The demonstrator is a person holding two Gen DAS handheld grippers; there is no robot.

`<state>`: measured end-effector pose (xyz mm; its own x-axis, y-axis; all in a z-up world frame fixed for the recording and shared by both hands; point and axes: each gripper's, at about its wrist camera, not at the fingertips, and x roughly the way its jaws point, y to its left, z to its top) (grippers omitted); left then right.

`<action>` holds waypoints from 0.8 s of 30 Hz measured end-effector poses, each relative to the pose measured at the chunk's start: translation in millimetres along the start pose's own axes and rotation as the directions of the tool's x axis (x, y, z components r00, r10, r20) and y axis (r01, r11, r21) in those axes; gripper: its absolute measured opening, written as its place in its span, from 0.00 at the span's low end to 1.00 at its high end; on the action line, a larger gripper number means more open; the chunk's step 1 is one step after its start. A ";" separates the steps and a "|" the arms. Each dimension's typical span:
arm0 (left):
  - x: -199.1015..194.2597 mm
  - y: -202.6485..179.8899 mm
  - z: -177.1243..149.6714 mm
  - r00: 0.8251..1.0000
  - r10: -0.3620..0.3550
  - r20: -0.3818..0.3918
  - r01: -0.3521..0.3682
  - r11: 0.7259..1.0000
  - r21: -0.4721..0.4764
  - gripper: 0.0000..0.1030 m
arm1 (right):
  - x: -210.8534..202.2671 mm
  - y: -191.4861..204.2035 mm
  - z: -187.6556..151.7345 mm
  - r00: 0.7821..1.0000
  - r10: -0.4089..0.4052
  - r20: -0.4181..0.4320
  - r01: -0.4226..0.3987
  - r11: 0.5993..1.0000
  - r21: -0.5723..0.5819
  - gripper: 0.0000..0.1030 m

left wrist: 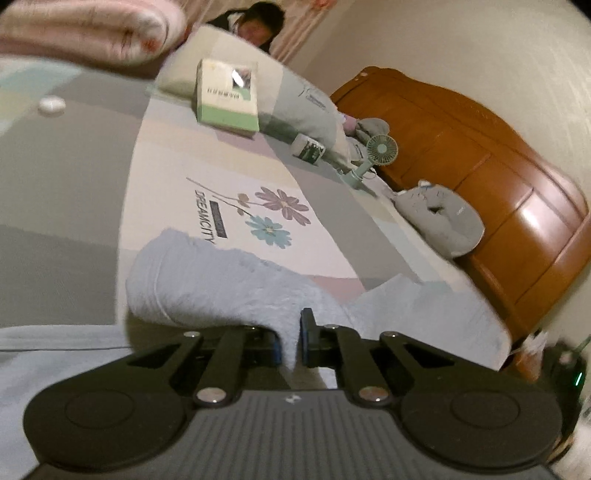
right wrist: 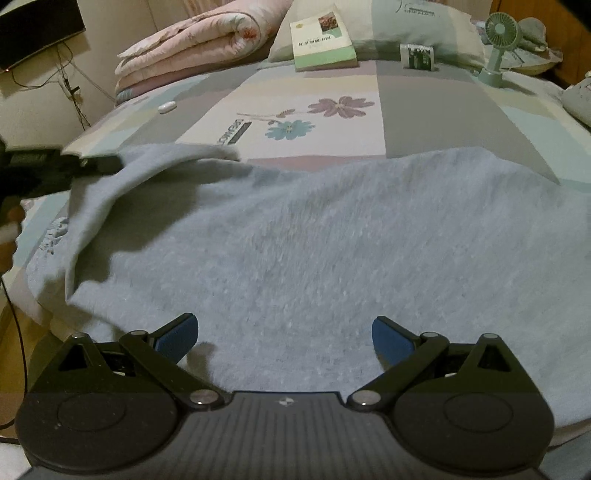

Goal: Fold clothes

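Observation:
A pale blue fleece garment [right wrist: 332,240] lies spread over the near part of the bed. In the left wrist view my left gripper [left wrist: 290,341] is shut on a pinched edge of this garment [left wrist: 229,284], and a ribbed cuff or hem bulges to the left of the fingers. The right wrist view shows the left gripper [right wrist: 99,164] as a dark shape lifting the garment's left edge off the bed. My right gripper [right wrist: 284,338] hovers open just above the garment's near middle, blue pads [right wrist: 177,338] spread wide with nothing between them.
The bedsheet [right wrist: 332,122] has a flower print. At the far end lie a green-and-white book [right wrist: 323,40], a small box [right wrist: 417,55], a desk fan [right wrist: 496,48], pillows and a rolled pink quilt [right wrist: 192,48]. A wooden headboard [left wrist: 480,177] and a person [left wrist: 258,22] show in the left wrist view.

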<state>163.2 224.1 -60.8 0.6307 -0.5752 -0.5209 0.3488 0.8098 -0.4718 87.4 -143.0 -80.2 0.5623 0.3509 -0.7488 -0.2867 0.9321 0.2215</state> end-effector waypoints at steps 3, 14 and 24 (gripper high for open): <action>-3.4 -0.1 -14.9 0.999 0.038 -0.029 -0.036 0.998 0.050 0.08 | -5.2 -3.2 0.1 1.000 -0.006 0.010 0.006 1.000 0.005 0.99; 4.2 19.1 -13.1 0.998 0.053 -0.035 -0.053 0.998 0.016 0.08 | -25.0 -25.1 -4.2 0.995 -0.093 0.037 0.091 0.994 0.060 0.99; 1.1 35.5 -25.4 0.985 0.152 -0.083 -0.150 0.988 0.037 0.39 | -17.9 -27.3 -13.4 0.978 -0.209 0.002 0.209 0.978 0.001 0.99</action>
<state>158.6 249.3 -96.2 0.6171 -0.4528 -0.6436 0.2756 0.8904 -0.3623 74.8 -176.0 -81.3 0.6117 0.1483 -0.7770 -0.1621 0.9849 0.0604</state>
